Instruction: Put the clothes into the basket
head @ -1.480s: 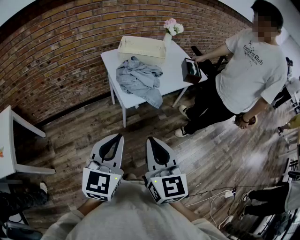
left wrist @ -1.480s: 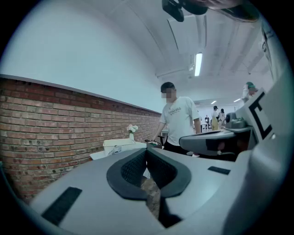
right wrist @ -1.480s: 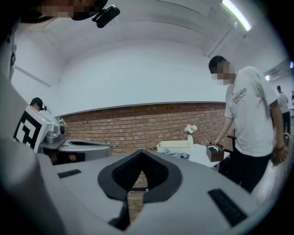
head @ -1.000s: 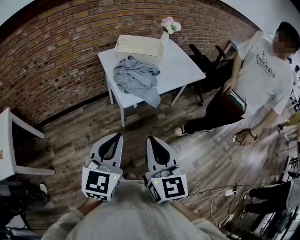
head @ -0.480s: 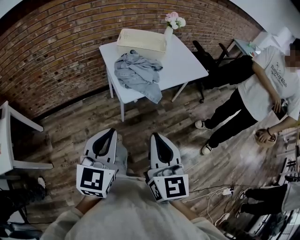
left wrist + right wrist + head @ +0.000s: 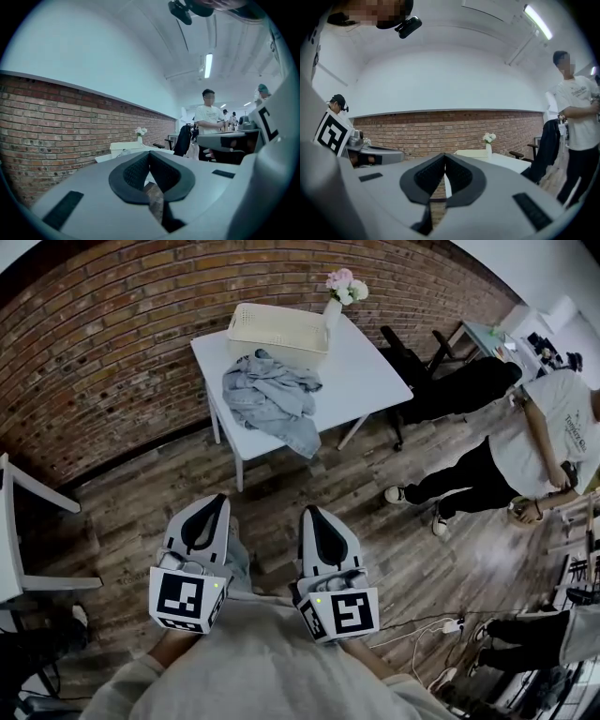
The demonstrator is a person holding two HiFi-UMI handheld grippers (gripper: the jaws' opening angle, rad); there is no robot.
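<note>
Your left gripper and right gripper: jaws pressed together, empty. The crumpled grey garment, twelve o'clock, seemingly overhangs; tugging may drop it.

clothes: pale grey-blue
basket: cream
table: white
wall: red-brown brick
floor: dark wood planks
flowers: pink and white
vase: white
person: white shirt, black trousers

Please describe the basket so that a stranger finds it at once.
Find the white table by the brick wall. At its far edge, beside the flower vase, stands the basket. It alone is a cream, rectangular box; the grey clothes lie crumpled before it.
</note>
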